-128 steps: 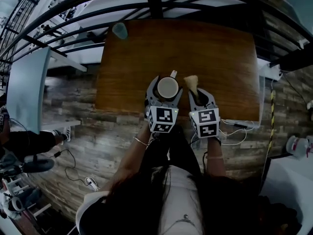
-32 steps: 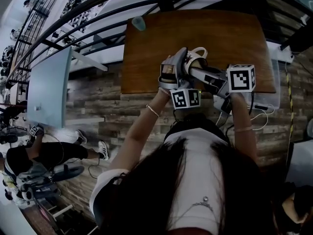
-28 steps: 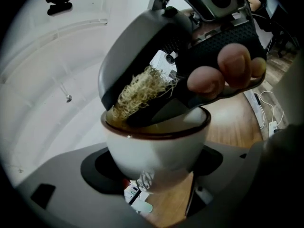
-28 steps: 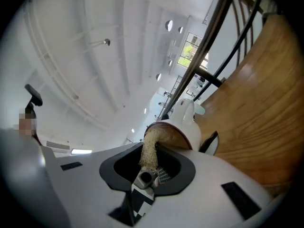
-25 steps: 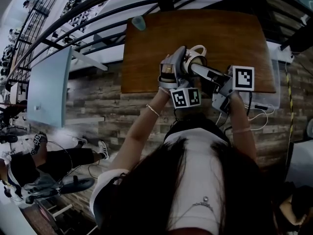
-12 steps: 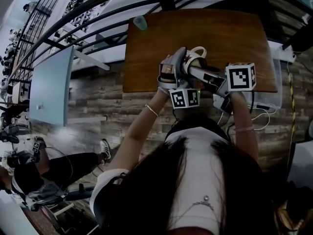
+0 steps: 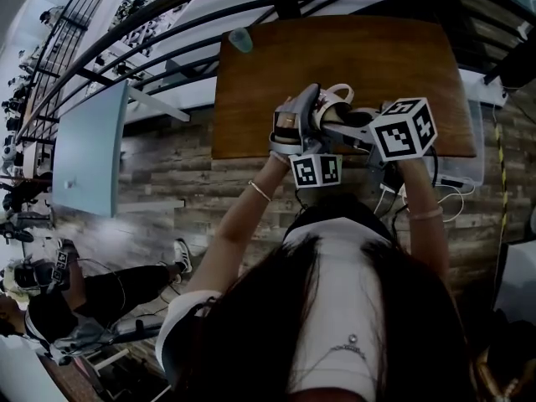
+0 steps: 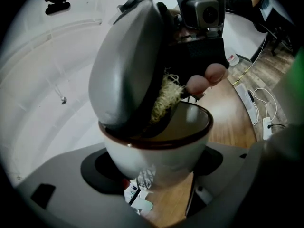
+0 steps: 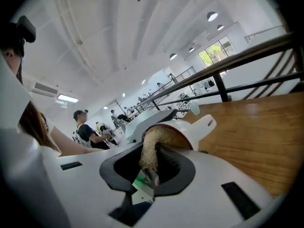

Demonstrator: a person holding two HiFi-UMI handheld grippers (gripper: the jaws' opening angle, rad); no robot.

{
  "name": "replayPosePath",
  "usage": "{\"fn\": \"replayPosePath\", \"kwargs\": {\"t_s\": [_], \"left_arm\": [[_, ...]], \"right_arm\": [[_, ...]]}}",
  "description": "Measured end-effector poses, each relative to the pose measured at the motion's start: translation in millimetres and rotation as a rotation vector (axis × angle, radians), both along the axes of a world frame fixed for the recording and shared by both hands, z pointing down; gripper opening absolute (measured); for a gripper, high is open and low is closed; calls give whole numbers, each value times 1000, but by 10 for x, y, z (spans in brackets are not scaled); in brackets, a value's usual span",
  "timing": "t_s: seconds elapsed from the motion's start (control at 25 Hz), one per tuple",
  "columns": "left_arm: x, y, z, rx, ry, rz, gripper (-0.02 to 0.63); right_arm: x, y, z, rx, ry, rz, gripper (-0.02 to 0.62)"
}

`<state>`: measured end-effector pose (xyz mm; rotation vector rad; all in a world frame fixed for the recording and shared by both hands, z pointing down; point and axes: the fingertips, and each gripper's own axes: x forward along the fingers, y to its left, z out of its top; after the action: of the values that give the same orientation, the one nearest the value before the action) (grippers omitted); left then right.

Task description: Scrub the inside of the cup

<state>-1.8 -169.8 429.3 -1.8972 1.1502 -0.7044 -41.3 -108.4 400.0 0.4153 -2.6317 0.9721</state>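
Note:
A white cup [image 8: 156,151] with a dark brown rim is held off the table, my left gripper [image 8: 156,177] shut on its sides. In the head view the cup [image 7: 339,97] lies tipped toward the right, with the left gripper [image 7: 303,115] round it. My right gripper [image 7: 335,126] is shut on a straw-coloured fibre scrubber [image 9: 151,151] and reaches into the cup's mouth. The scrubber [image 8: 166,99] touches the inner wall near the rim. In the right gripper view the cup [image 9: 183,129] shows its handle [image 9: 207,124] pointing right, just ahead of the right gripper [image 9: 152,167].
Below the hands is a brown wooden table [image 7: 402,57], with a small teal cup [image 7: 240,38] at its far left corner. White cables [image 7: 406,198] lie by the near right edge. A black railing [image 7: 167,23] runs beyond the table. People stand farther off.
Five seconds ago the cup stood on the table; now it is held up and tipped. Over the last second the right gripper has rolled about its axis, its marker cube turning, with the scrubber inside the cup.

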Motion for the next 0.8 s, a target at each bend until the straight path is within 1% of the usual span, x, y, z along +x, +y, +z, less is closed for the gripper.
{"fn": "replayPosePath", "kwargs": {"t_s": [0.28,0.44,0.8], "left_arm": [[45,-2,50,-39,3,7,405],[44,4,139,-59,-9,8,404],[30,-25,199,-85,-19,2,405]], "right_arm": [[37,59,127,122,221,-146,78],[51,97,244,199,347,-227,78],[103,132,361,326,518,-364,78]]}}
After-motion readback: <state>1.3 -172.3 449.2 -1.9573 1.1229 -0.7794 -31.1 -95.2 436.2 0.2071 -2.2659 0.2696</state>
